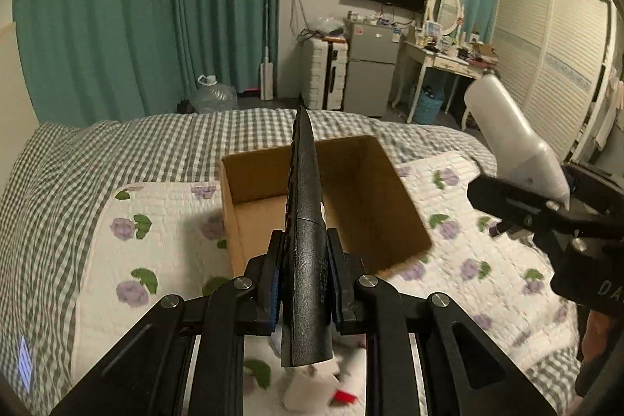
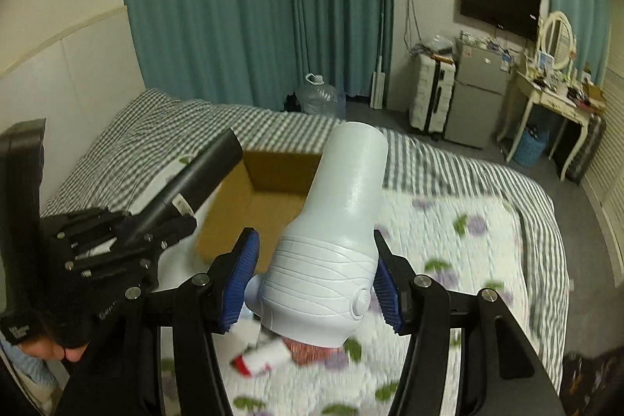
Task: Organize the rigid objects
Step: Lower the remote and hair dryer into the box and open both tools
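Note:
My left gripper [image 1: 302, 260] is shut on a black remote control [image 1: 306, 190], held edge-on with its far end over an open cardboard box [image 1: 386, 190] on the bed. At the right of this view my right gripper [image 1: 546, 217] holds a white plastic bottle [image 1: 511, 131] in the air. In the right wrist view, my right gripper [image 2: 314, 279] is shut on the white bottle [image 2: 343, 197], whose far end points at the box [image 2: 280, 170]. The left gripper [image 2: 156, 232] with the remote [image 2: 199, 178] hangs left of the box, held by a gloved hand.
The box rests on a white floral quilt [image 1: 163, 221] over a grey checked bedspread [image 2: 448, 158]. A small white-and-red item [image 2: 261, 357] lies on the quilt below the grippers. Beyond the bed are a water jug [image 2: 321, 98], a suitcase [image 1: 325, 69], a small fridge [image 1: 368, 65] and a dressing table [image 1: 440, 61].

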